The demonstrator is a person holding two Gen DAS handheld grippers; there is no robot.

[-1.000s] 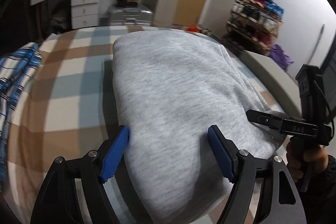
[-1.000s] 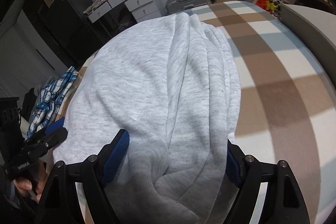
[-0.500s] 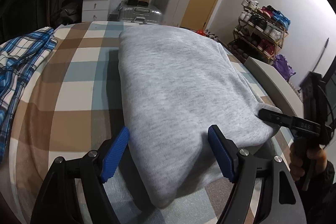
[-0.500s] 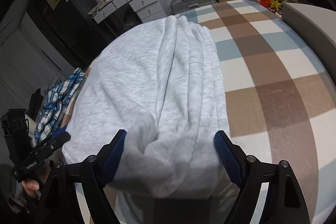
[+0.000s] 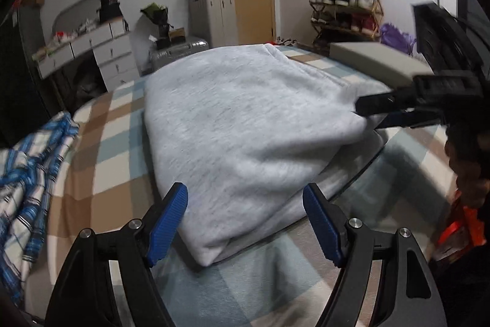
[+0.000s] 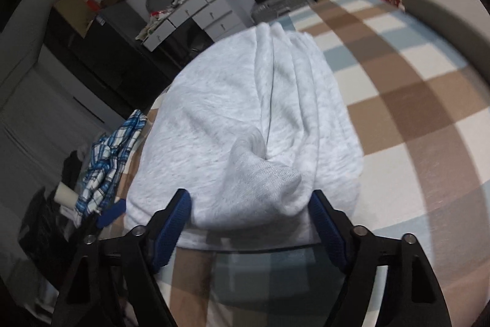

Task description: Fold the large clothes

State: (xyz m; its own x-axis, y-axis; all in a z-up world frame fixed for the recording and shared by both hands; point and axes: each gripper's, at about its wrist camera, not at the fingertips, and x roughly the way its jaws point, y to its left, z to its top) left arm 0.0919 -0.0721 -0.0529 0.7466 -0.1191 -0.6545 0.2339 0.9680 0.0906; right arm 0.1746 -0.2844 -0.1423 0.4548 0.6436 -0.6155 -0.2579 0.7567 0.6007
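The folded grey garment was laid on the checked bed, its long axis running from the near edge toward the far one. Its near-left corner was framed by the released left gripper. The bunched near-right corner lay between the right gripper's closing jaws, not seen pinched.

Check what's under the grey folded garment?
The grey folded garment lies on a checked bedcover, tan, pale blue and white squares showing around it. Anything between its layers or directly beneath is covered.
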